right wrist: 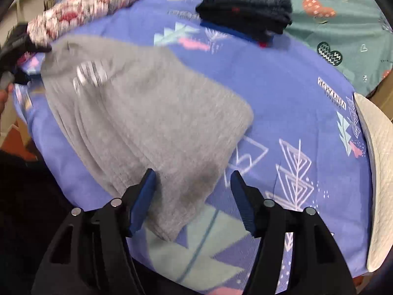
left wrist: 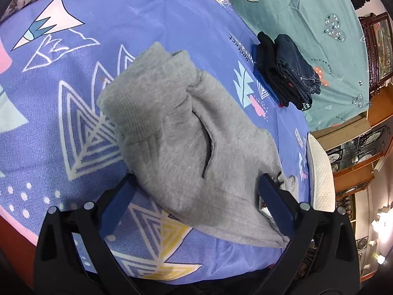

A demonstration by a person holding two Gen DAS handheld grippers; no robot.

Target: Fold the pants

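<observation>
The left gripper [left wrist: 196, 196] is being held with its jaws spread wide over the near end of the gray pants [left wrist: 186, 132]; the cloth is lying between the blue fingers [left wrist: 115, 206], and whether it is being touched by them cannot be told. Nothing is being pinched. The right gripper [right wrist: 191, 191] is likewise being held with its jaws spread apart, a corner of the gray pants [right wrist: 137, 113] is lying in the gap between them, and the left-hand pad appears to be resting against the fabric.

The pants are lying folded into a thick, roughly rectangular bundle on the purple patterned bedsheet [left wrist: 152, 24]. A ribbed cuff or waistband is turned up at the far end in the left wrist view, and a slit pocket is gaping open across the middle. The right wrist view is blurred.

A stack of dark folded clothes [left wrist: 287, 68] is sitting well apart, where the purple sheet meets a green sheet [left wrist: 307, 12]. A floral pillow [right wrist: 86, 2] is lying beyond the pants.
</observation>
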